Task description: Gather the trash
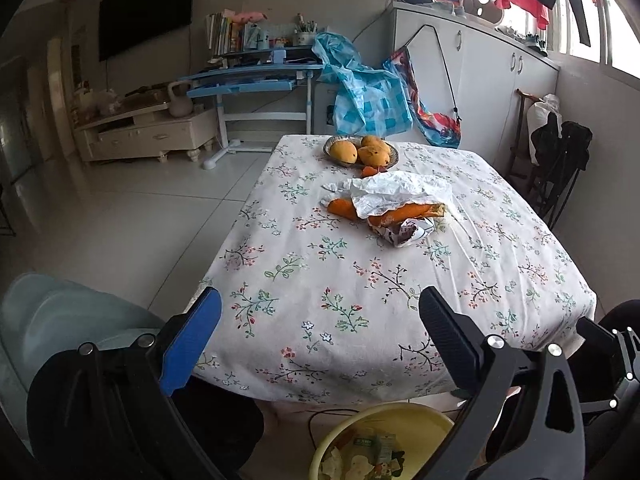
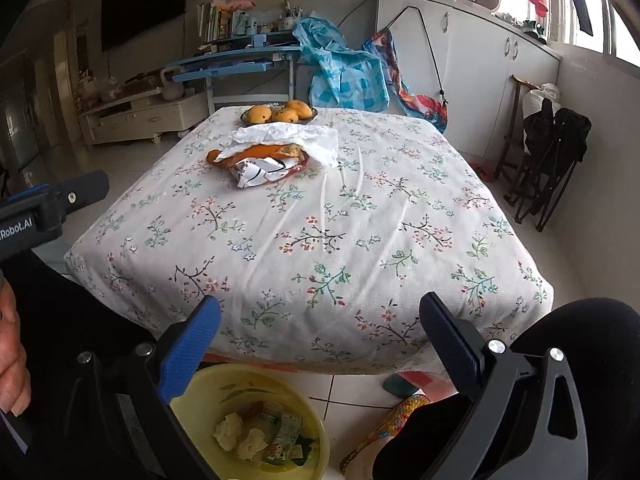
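A pile of trash lies on the flowered tablecloth (image 1: pixel 360 288) (image 2: pixel 320 232): a crumpled white tissue (image 1: pixel 400 194) (image 2: pixel 288 138), orange peels (image 1: pixel 342 207) (image 2: pixel 260 152) and a crumpled printed wrapper (image 1: pixel 406 233) (image 2: pixel 260 174). A yellow bin (image 1: pixel 352 432) (image 2: pixel 224 392) with scraps and a carton in it stands on the floor at the table's near edge. My left gripper (image 1: pixel 320 316) is open and empty above the near edge. My right gripper (image 2: pixel 320 316) is open and empty, above the bin and the near edge. The left gripper also shows in the right wrist view (image 2: pixel 80 192).
A dish of mangoes (image 1: pixel 362 151) (image 2: pixel 279 114) stands at the table's far edge, just behind the trash. A blue desk (image 1: pixel 248 84), a folded black chair (image 1: pixel 560 172) and white cabinets (image 1: pixel 480 80) stand around the table. A pale chair (image 1: pixel 60 320) is at the left.
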The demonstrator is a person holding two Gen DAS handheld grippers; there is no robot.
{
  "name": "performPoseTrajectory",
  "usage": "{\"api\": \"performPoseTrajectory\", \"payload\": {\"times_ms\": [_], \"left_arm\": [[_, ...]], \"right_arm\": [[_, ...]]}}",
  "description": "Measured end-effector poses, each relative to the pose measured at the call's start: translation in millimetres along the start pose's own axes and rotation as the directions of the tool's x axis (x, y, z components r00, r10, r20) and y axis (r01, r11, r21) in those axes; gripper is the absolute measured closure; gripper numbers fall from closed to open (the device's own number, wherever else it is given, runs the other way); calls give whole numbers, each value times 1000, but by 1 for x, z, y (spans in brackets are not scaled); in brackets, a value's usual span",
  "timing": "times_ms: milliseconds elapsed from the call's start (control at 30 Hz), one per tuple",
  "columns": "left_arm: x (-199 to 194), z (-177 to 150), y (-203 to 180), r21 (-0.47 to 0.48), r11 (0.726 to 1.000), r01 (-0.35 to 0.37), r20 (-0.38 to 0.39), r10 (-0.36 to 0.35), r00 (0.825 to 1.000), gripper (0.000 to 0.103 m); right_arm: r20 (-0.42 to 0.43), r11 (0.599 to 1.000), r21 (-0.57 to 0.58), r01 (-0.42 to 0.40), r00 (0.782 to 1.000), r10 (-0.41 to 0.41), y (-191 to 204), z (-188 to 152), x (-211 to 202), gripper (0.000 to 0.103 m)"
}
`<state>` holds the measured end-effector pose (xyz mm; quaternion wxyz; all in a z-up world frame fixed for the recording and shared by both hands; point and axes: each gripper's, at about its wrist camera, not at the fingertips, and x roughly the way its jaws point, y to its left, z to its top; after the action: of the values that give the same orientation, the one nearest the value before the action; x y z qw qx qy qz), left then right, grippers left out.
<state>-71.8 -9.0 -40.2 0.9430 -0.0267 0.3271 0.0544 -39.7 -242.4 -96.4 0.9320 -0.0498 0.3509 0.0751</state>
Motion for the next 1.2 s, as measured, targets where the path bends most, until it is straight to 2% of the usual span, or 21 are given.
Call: {"api": "performPoseTrajectory", "payload": {"times_ms": [300, 1200], "left_arm": [[1, -3, -7, 34, 999, -4, -5, 4, 1000, 7], [2, -2, -6, 32, 999, -10, -11, 10, 1000, 7]], "right_arm": [[-10, 1000, 7, 1, 1000, -1, -4, -3, 0, 8], [26, 1000, -7, 7, 1000, -6, -3, -1, -8, 8]]}}
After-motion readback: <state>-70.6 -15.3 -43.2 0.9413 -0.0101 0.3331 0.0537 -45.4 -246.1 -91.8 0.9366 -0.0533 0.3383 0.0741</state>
